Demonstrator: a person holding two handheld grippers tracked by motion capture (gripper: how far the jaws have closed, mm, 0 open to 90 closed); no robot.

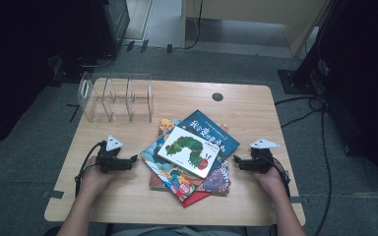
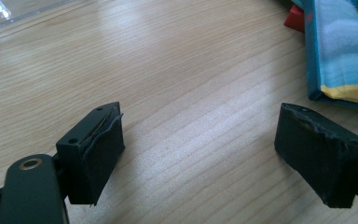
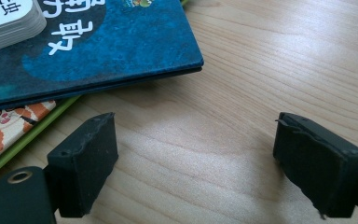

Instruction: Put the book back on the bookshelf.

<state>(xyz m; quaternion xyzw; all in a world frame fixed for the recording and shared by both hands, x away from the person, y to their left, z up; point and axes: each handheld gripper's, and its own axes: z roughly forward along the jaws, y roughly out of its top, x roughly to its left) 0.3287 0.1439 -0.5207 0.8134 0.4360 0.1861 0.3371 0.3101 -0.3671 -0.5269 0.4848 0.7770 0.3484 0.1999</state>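
A loose pile of picture books lies mid-table, topped by a white caterpillar book (image 1: 191, 150) over a blue book (image 1: 211, 133) (image 3: 98, 46). A clear acrylic rack (image 1: 115, 97) with upright dividers stands at the back left. My left gripper (image 1: 134, 160) (image 2: 200, 154) rests on the table just left of the pile, jaws open over bare wood. On the pile's right side my right gripper (image 1: 237, 162) (image 3: 196, 158) sits open, nothing between its pads, with the blue book's corner just ahead of it. A blue-edged book (image 2: 340, 51) lies at the upper right of the left gripper view.
The wooden table (image 1: 128, 196) has a round cable hole (image 1: 217, 97) near its back edge. Cables (image 1: 320, 123) trail over the grey floor on the right. Dark equipment stands (image 1: 320, 54) flank the table at the back.
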